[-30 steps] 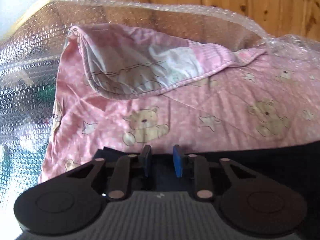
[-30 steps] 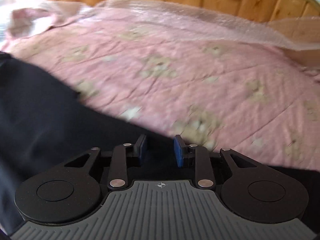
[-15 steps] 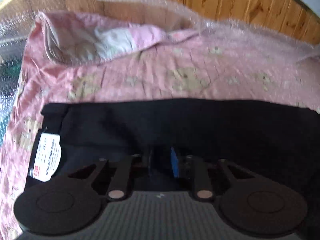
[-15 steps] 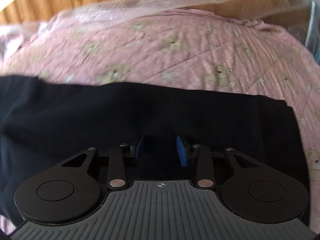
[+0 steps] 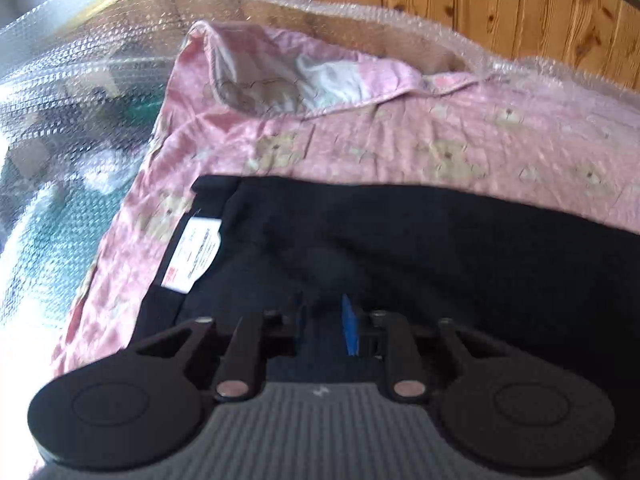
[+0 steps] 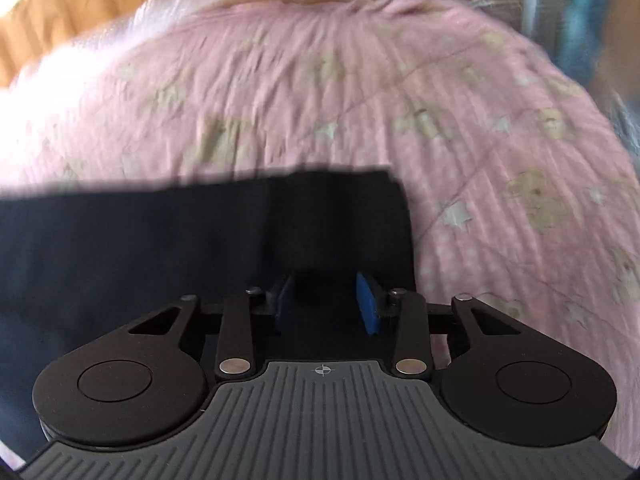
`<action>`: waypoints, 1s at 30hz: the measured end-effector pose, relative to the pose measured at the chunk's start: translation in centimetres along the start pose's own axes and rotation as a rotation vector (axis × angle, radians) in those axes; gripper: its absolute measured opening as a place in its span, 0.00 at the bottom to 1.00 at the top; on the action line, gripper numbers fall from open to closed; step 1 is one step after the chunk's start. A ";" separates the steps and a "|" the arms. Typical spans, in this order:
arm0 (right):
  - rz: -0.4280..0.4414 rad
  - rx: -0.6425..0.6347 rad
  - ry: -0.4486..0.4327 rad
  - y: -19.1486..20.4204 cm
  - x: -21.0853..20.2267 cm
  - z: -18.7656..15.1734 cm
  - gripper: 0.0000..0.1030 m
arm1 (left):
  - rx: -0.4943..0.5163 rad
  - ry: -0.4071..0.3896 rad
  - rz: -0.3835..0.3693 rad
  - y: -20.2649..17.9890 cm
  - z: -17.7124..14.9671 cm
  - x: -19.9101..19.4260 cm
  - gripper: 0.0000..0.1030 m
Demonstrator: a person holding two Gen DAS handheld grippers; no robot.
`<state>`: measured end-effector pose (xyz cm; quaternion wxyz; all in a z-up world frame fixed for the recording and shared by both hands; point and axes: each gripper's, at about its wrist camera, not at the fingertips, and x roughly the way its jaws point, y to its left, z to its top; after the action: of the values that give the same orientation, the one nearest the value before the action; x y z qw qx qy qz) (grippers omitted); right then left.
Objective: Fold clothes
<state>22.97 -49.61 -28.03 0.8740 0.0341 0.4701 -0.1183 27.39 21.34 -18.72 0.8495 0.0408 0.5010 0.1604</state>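
Two grippers work at the two ends of a black garment (image 5: 420,248), which lies flat on the pink bear-print quilt (image 5: 440,148), probably spread so that a fold can be made cleanly. The left gripper (image 5: 322,328) is low over the left end, near the white label (image 5: 194,254), its jaws a little apart with dark cloth between them; I cannot tell if they pinch it. The right gripper (image 6: 326,304) points at the far right corner with its jaws open wide over the cloth.
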 end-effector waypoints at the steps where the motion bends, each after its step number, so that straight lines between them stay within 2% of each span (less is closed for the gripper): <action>1: -0.026 0.018 0.000 -0.4 0.3 0.6 0.38 | -0.077 -0.003 0.012 1.3 -1.0 -1.2 0.21; 2: -0.060 0.035 0.001 -0.7 0.5 1.3 0.38 | -0.166 -0.016 0.015 2.8 -2.2 -2.7 0.22; 3: -0.131 0.042 0.006 -0.6 0.4 1.8 0.39 | -0.263 -0.038 0.011 4.5 -3.5 -4.6 0.23; 5: -0.101 0.046 -0.049 1.0 -2.3 1.8 0.35 | -0.457 -0.074 0.052 8.7 -7.0 -8.4 0.30; 7: -0.071 0.050 -0.103 2.6 -4.9 1.8 0.35 | -0.650 -0.091 0.082 13.4 -11.0 -11.1 0.30; 8: -0.048 0.046 -0.128 3.6 -6.2 1.8 0.35 | -0.730 -0.091 0.060 15.5 -12.9 -11.8 0.30; 9: 0.028 0.009 -0.133 5.6 -7.5 1.0 0.35 | -0.782 -0.093 0.027 17.2 -14.3 -12.1 0.30; 11: 0.149 -0.055 -0.087 8.9 -8.4 -1.0 0.35 | -0.794 -0.097 -0.023 18.7 -15.3 -11.9 0.30; 13: 0.146 -0.095 -0.019 10.5 -7.5 -3.1 0.34 | -0.798 -0.100 -0.105 19.0 -15.5 -10.7 0.30; 14: 0.101 -0.090 0.020 10.3 -6.5 -4.0 0.34 | -0.811 -0.089 -0.132 18.9 -15.5 -9.8 0.30; 15: 0.037 -0.059 0.061 9.6 -5.4 -4.7 0.38 | -0.837 -0.062 -0.149 18.8 -15.7 -9.0 0.30; 16: -0.016 -0.007 0.065 8.6 -5.3 -4.7 0.46 | -0.885 -0.043 -0.177 18.7 -16.3 -8.4 0.30; 18: -0.115 0.090 0.070 6.9 -5.2 -4.7 0.45 | -0.990 -0.014 -0.243 18.6 -17.8 -7.4 0.35; 19: -0.119 0.089 0.058 7.8 -6.2 -4.4 0.40 | -1.041 -0.007 -0.271 18.4 -18.8 -7.1 0.44; 20: -0.124 0.087 0.045 8.7 -7.2 -4.2 0.40 | -1.082 0.000 -0.280 18.3 -19.6 -6.8 0.56; 21: -0.128 0.086 0.033 9.6 -8.2 -4.0 0.41 | -1.120 0.008 -0.283 18.1 -20.2 -6.4 0.61; 22: -0.132 0.084 0.021 10.5 -9.2 -3.7 0.47 | -1.151 0.013 -0.289 18.1 -20.6 -6.0 0.65; 23: -0.132 0.077 0.008 11.5 -10.2 -3.5 0.49 | -1.168 -0.012 -0.294 18.1 -20.7 -5.8 0.69; 26: -0.040 -0.042 -0.034 18.9 -13.0 -3.3 0.51 | -1.189 -0.063 -0.309 18.7 -19.8 -4.6 0.73; 28: 0.049 -0.078 -0.044 23.8 -14.0 -3.2 0.52 | -1.195 -0.086 -0.309 18.8 -19.1 -4.3 0.76; 30: 0.144 -0.103 -0.045 28.8 -14.7 -3.1 0.52 | -1.194 -0.098 -0.303 18.6 -18.8 -4.2 0.70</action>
<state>19.55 -18.61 -19.06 0.8911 0.0201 0.4523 -0.0313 4.93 35.93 -20.26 0.7611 -0.5060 0.2854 0.2885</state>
